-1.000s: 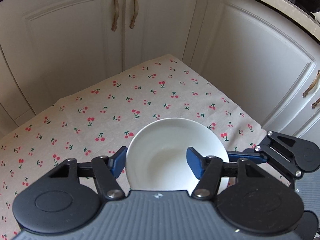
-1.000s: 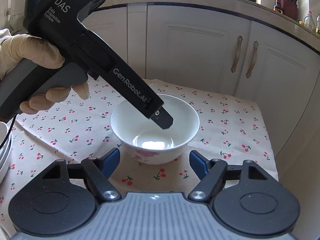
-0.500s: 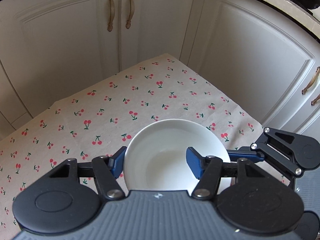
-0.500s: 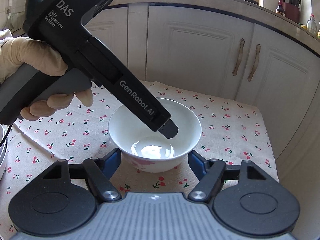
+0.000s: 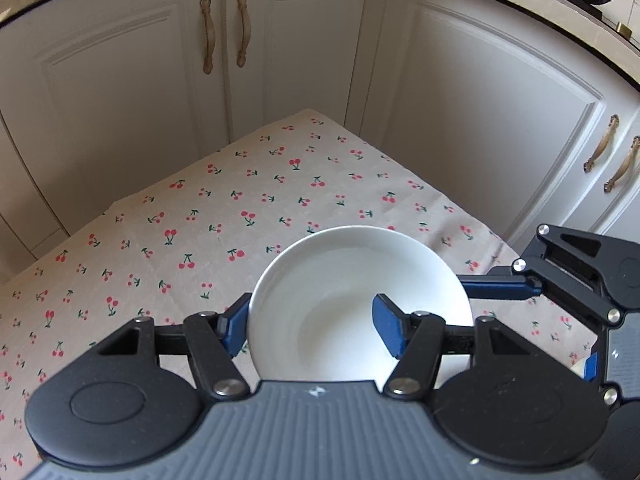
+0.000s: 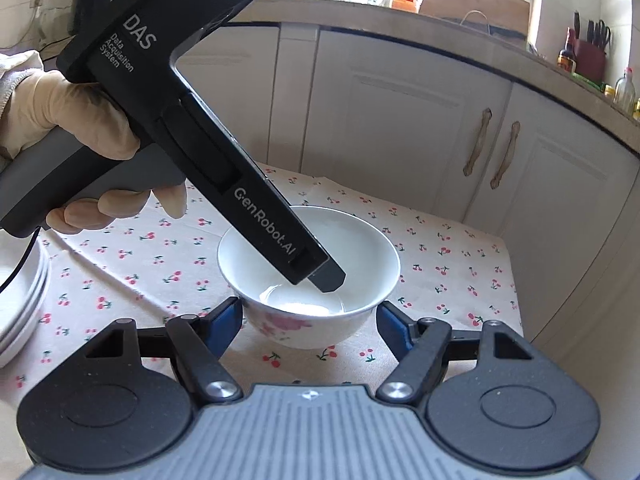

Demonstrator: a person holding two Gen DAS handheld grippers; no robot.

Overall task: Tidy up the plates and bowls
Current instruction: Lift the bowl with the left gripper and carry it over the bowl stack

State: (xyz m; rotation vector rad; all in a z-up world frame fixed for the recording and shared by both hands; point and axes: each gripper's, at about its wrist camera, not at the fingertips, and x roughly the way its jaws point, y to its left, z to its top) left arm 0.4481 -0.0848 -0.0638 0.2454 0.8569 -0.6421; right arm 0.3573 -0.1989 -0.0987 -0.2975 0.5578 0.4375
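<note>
Both grippers and the bowl (image 6: pixel 310 280) have been raised a little since the earlier frames; the bowl now sits lower and closer in the right wrist view. The bowl is white with a pink flower print outside, and appears lifted just above the cherry-print tablecloth (image 5: pixel 240 208), near its far corner by the cabinets (image 5: pixel 460 100). The left gripper (image 5: pixel 310 330) is seen clamped across the near rim wall, one finger outside, one inside the bowl. The right gripper (image 6: pixel 310 322) is held apart, its pads either side of the bowl's base; contact cannot be confirmed. A gloved hand (image 6: pixel 68 120) is seen on the left tool. A stack of plates (image 6: pixel 20 300) is seen at the left edge.

Handling judged: glazed ceramic, stiff, slippery, chippable, moderately heavy. A rim pinch is best kept deep on the wall, with gentle set-down.
</note>
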